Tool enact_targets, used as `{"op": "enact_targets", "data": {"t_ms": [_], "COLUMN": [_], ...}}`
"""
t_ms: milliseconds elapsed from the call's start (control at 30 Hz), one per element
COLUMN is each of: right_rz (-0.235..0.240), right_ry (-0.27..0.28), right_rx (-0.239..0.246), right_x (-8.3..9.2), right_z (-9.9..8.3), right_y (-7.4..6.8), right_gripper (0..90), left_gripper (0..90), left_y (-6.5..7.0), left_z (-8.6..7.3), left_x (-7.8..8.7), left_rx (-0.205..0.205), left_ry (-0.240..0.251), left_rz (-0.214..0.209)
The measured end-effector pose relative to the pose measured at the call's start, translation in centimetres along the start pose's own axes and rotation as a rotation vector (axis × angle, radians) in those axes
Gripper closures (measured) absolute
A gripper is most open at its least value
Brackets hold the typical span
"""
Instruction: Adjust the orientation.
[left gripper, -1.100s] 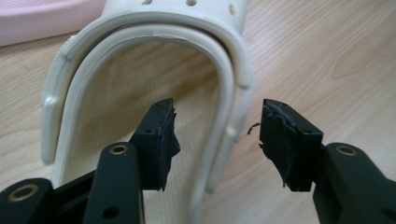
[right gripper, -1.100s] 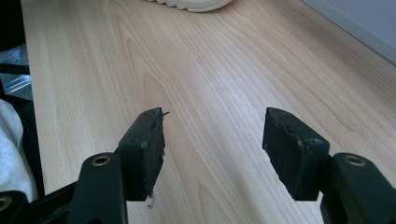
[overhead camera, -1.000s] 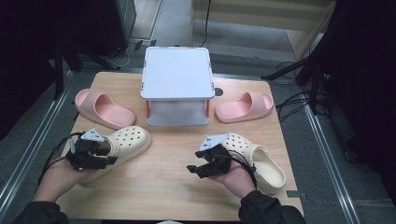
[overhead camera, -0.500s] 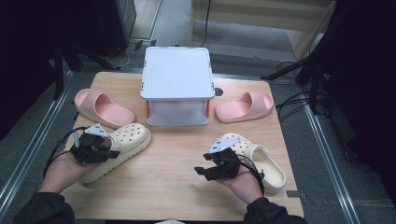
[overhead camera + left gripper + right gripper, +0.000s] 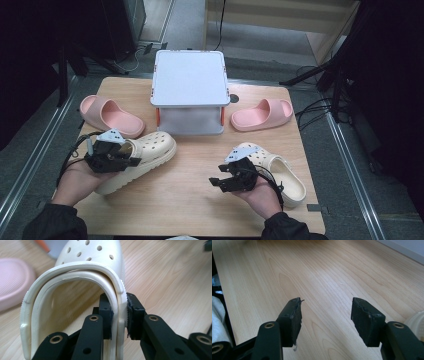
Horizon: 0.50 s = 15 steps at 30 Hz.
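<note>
The left gripper (image 5: 119,315) clamps the heel rim of a cream clog (image 5: 100,260), one pad inside the opening, one outside; the shoe's holed toe stretches away ahead of the jaws over the wooden table (image 5: 195,185). The right gripper (image 5: 325,312) hangs above bare wood, jaws apart and empty, a second cream clog (image 5: 280,170) just behind it

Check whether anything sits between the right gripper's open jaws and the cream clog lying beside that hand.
Nothing visible does. The right gripper points over bare table with its jaws open and empty; the cream clog lies right beside that hand. The left gripper is clamped on the other clog's rim.
</note>
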State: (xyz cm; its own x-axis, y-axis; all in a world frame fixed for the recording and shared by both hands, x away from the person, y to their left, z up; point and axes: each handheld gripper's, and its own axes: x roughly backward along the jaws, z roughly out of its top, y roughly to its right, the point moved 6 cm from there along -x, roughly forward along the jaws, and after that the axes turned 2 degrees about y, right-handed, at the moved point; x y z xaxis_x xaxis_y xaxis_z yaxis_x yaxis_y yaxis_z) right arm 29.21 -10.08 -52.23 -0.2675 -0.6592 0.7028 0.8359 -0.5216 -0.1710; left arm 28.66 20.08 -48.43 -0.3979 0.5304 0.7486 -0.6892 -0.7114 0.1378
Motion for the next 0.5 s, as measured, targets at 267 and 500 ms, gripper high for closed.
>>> {"op": "enact_targets", "data": {"t_ms": [267, 500], "right_rz": [-0.013, -0.019], "right_ry": [0.01, 0.04], "right_rx": [0.015, 0.023], "right_x": [-0.2, -0.3], "right_z": [0.2, 0.8], "right_y": [-0.1, -0.3], "right_gripper": [43.2, 49.2], "left_gripper": [76.9, 76.7], "left_y": [2.9, 4.6], "left_z": [1.5, 2.3], "left_x": [-2.9, -5.5], "left_rx": [-0.076, -0.102], "left_ry": [-0.024, -0.045], "left_rz": [-0.016, -0.011]}}
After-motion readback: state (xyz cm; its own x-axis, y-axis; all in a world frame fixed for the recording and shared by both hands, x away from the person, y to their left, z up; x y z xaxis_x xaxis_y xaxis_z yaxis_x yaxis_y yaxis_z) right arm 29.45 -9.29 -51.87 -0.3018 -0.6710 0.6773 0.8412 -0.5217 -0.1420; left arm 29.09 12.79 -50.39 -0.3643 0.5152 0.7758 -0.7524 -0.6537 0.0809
